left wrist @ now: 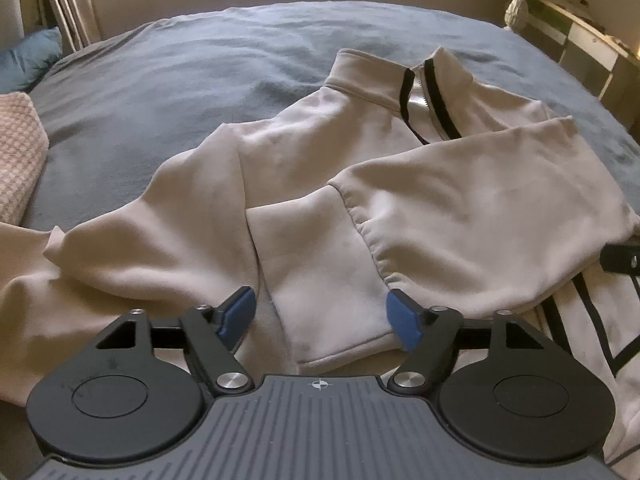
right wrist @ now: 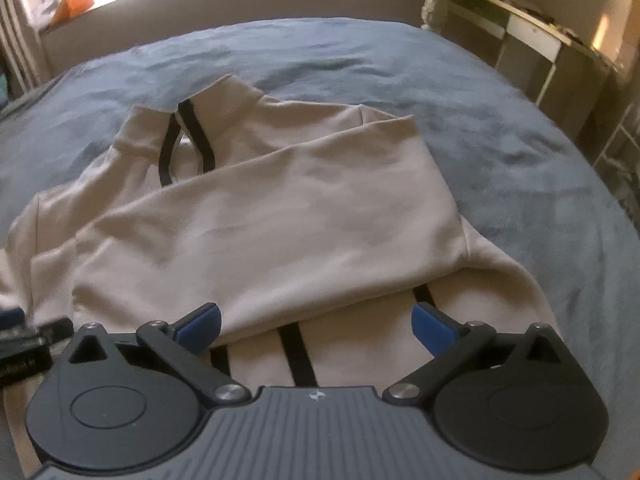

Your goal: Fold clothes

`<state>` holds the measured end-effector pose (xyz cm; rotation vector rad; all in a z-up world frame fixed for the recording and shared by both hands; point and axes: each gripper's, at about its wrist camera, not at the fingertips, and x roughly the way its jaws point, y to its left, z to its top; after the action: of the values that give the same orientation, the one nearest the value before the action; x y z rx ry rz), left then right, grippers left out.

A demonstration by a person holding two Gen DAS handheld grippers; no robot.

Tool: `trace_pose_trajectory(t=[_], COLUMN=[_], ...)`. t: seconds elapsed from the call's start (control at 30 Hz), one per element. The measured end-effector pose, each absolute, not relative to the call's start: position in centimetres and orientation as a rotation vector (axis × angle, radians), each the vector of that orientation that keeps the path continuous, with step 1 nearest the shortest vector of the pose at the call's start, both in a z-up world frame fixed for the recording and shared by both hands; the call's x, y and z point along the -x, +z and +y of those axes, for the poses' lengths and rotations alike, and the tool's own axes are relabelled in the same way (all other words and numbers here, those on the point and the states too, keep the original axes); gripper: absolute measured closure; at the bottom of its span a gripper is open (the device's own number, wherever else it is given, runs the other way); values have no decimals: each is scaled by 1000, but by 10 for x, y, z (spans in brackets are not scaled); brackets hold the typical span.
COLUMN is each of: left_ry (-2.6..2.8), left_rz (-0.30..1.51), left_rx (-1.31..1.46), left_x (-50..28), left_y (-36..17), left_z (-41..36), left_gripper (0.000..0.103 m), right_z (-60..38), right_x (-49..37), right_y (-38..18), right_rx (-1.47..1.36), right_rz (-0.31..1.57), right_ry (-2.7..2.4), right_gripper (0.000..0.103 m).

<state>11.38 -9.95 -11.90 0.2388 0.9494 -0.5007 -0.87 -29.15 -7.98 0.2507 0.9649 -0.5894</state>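
No readable writing or brand on anything; only a small crosshair mark on each tool body.

Bed [left wrist: 168, 80]: blue-grey fleecy cover, softly rumpled, fills both views. Pale wall and bright window ledge at 12 o'clock; striped curtain [left wrist: 68, 4] at 11 o'clock in the left view; checked cabinet [right wrist: 532, 52] at 2 o'clock in the right view.

Sweatshirt [right wrist: 256, 232]: beige, soft knit, lying on the bed at centre. Stand-up collar with black-edged zip at 12 o'clock. Right sleeve folded across the chest, its ribbed cuff [left wrist: 328, 280] lying between the left tongs. Black stripes show at the hem, 6 o'clock in the right view. Other sleeve trails toward 9 o'clock in the left view.

Pink waffle-textured cloth [left wrist: 18, 152] at 9 o'clock, left view, beside the sweatshirt.

Left gripper [left wrist: 322, 316]: blue pads apart, either side of the cuff, not pressing it.

Right gripper [right wrist: 316, 320]: pads wide apart over the sleeve's lower edge and striped hem, clamping nothing.
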Motion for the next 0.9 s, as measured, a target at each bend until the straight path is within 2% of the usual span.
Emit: trace_pose_trajectory(t=[0.13,0.2,0.27,0.47,0.8,0.9], left_ry=[-473,-476,-483,-481,-367,-361], left_rz=[953,951,946,908,1015,994], left_rx=[-238,-228,-216,-239,-226,-226], left_x=[-114,-114,-112,-105,-113,-113], left_y=[-119,-119,-117,-112,-116,-114], left_z=[-102,-102,-103,-109,-113,-111], left_gripper=[20,10,4,0,0,0], right_z=[-289,-289,-290,-294,-303,-303], right_x=[9,9,10,19,27,27], right_y=[-83,-85,-87,-81,-76,-77], right_rx=[-204,-213,-243,-288,-351,-355], right_rz=[1005,1028,1049,979,932,932], right_ry=[-558,-529,-495,-494,-492,-499], right_gripper=[0,0,0,0,0,0])
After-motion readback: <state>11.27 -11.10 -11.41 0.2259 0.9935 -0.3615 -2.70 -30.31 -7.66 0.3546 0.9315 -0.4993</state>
